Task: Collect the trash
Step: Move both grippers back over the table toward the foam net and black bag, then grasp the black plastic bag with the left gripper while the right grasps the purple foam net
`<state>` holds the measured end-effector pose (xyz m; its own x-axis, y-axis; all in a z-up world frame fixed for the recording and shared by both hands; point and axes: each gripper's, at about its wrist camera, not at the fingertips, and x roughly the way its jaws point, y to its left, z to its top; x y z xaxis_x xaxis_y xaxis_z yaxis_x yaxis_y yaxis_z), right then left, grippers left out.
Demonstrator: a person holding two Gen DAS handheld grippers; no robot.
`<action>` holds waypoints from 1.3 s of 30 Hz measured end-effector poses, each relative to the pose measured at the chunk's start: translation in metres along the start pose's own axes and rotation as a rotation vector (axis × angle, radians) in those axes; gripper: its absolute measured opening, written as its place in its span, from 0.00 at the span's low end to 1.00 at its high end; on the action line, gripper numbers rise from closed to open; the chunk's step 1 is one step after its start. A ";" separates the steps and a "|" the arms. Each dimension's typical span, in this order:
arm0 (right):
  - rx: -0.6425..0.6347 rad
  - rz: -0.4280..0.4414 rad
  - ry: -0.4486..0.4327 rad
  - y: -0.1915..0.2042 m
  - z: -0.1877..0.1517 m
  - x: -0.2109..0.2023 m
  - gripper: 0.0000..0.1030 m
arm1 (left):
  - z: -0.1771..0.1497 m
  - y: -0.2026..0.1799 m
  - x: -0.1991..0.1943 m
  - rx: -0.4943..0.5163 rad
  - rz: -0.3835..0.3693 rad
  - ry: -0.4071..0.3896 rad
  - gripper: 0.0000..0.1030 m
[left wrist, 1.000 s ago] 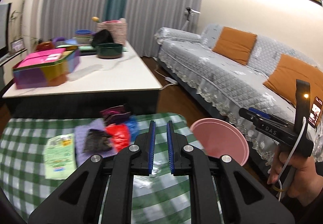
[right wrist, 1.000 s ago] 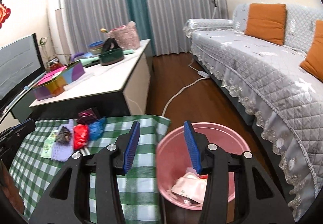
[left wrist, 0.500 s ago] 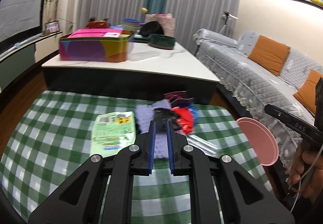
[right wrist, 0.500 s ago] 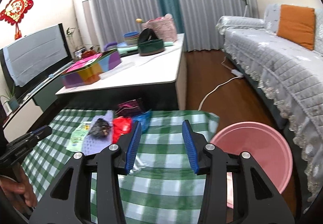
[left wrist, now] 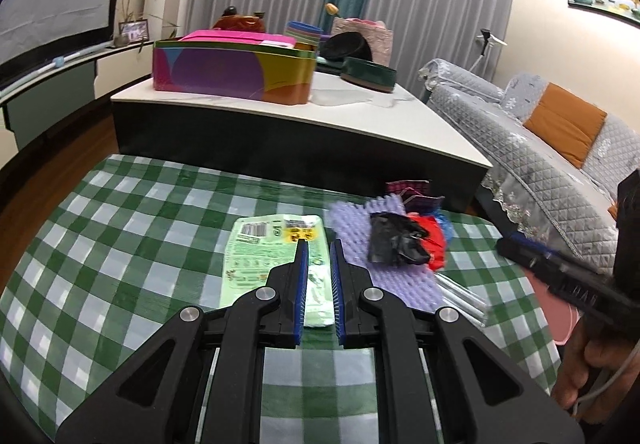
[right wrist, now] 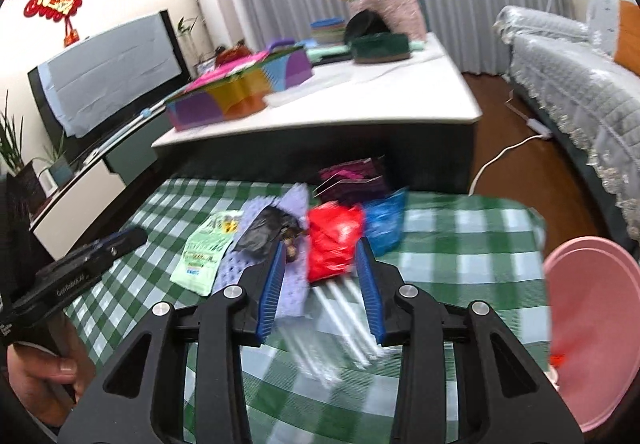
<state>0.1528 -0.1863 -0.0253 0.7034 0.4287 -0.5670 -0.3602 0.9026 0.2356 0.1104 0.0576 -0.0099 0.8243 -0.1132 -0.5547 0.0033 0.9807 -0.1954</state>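
A pile of trash lies on the green checked cloth (left wrist: 120, 244): a green packet (left wrist: 276, 256), a purple foam sheet (left wrist: 356, 220), a crumpled black bag (left wrist: 394, 240), a red bag (right wrist: 334, 240), a blue bag (right wrist: 384, 220), a dark magenta wrapper (right wrist: 352, 176) and a clear plastic wrapper (right wrist: 340, 324). My left gripper (left wrist: 318, 248) hovers over the green packet, its jaws shut to a narrow slit with nothing in them. My right gripper (right wrist: 320, 244) hangs above the red bag and the clear wrapper; its jaws are closing, and the pads touch nothing.
A pink bin (right wrist: 592, 324) stands off the cloth's right edge. Behind the cloth is a low white-topped table (left wrist: 360, 112) with a colourful tin (left wrist: 232, 72) and bowls. A grey sofa (right wrist: 580, 84) runs along the right. A hand (right wrist: 36, 372) holds the left gripper's handle.
Both grippers swung left, away from the pink bin, and came in lower over the trash pile. The right jaws narrowed. The left jaws kept the same slit.
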 end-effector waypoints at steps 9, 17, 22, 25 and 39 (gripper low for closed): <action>0.026 0.047 0.146 0.005 -0.020 0.051 0.36 | 0.007 0.005 0.017 0.021 -0.009 -0.022 0.11; 0.032 0.108 0.184 0.004 -0.029 0.061 0.11 | 0.008 -0.005 0.042 0.014 -0.093 -0.005 0.11; 0.043 0.130 0.177 -0.001 -0.026 0.055 0.11 | 0.004 -0.023 0.062 0.017 -0.172 0.031 0.15; 0.040 0.137 0.174 -0.003 -0.024 0.053 0.11 | -0.001 -0.031 0.073 0.021 -0.186 0.064 0.18; 0.012 0.129 0.159 -0.001 -0.020 0.045 0.10 | -0.008 -0.046 0.086 0.044 -0.206 0.133 0.08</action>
<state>0.1726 -0.1684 -0.0668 0.5459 0.5303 -0.6487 -0.4333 0.8413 0.3231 0.1764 0.0016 -0.0547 0.7219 -0.3290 -0.6088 0.1911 0.9403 -0.2816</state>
